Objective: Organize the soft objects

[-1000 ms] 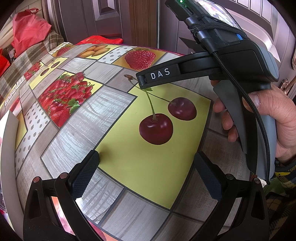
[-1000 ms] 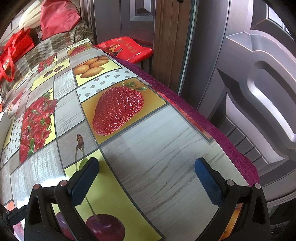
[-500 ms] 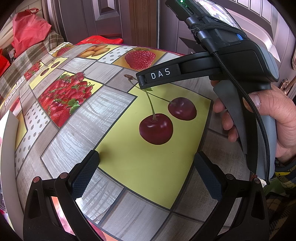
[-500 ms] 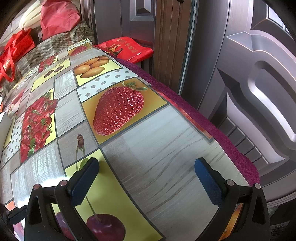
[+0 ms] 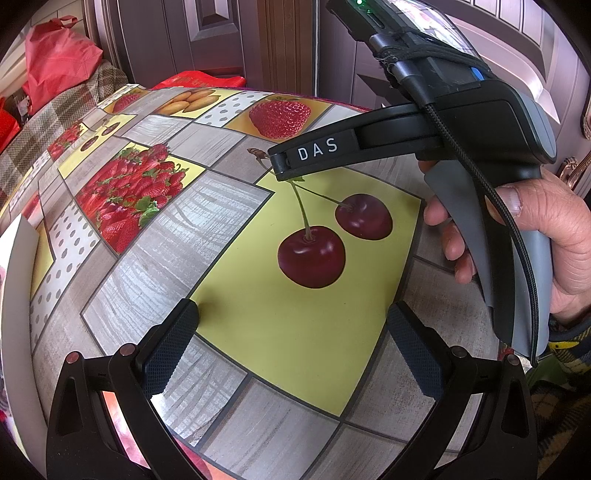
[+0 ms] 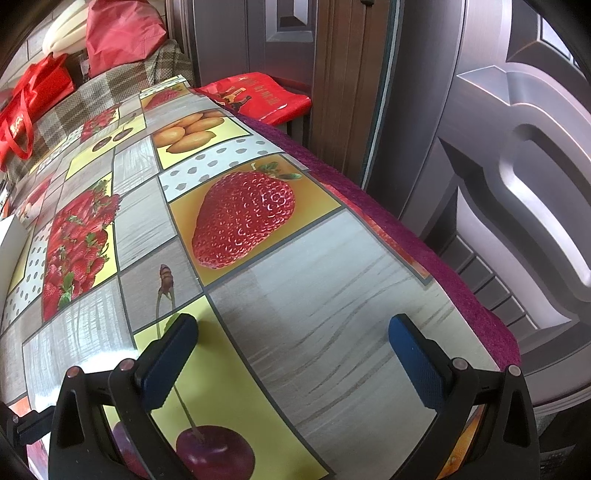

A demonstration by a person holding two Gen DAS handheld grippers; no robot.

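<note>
a: a panelled dark door [image 6: 517,155] stands behind the counter [image 6: 332,295], and the counter wears a glossy cloth printed with strawberries, cherries and apricots, with a purple fabric edge [image 6: 424,243] along its right side

b: any soft objects on it?

a: none that i can make out on the cloth itself. past the far left corner there's a checked cover [image 6: 92,96] with red bags [image 6: 122,35] and something pale heaped on it, and a flat red bag [image 6: 258,94] sits just beyond the far edge. whether any of those are the things to sort, i can't tell

b: so how far along would you say?

a: my guess is either nothing has started or a stretch between items. nothing is gathered or stacked in sight, so the whole sorting looks still to do

b: and the tongs?

a: both released. the left tongs [image 5: 291,343] hang spread over the cherry panel with nothing between them; the right tongs [image 6: 291,350] are spread near the counter's right edge, empty too. the right hand [image 5: 546,236] grips its handle in the left view

b: any writing?

a: "das" in white on the black arm of the right tool [image 5: 317,149]. the flat red bag has gold print, too small to read
</note>
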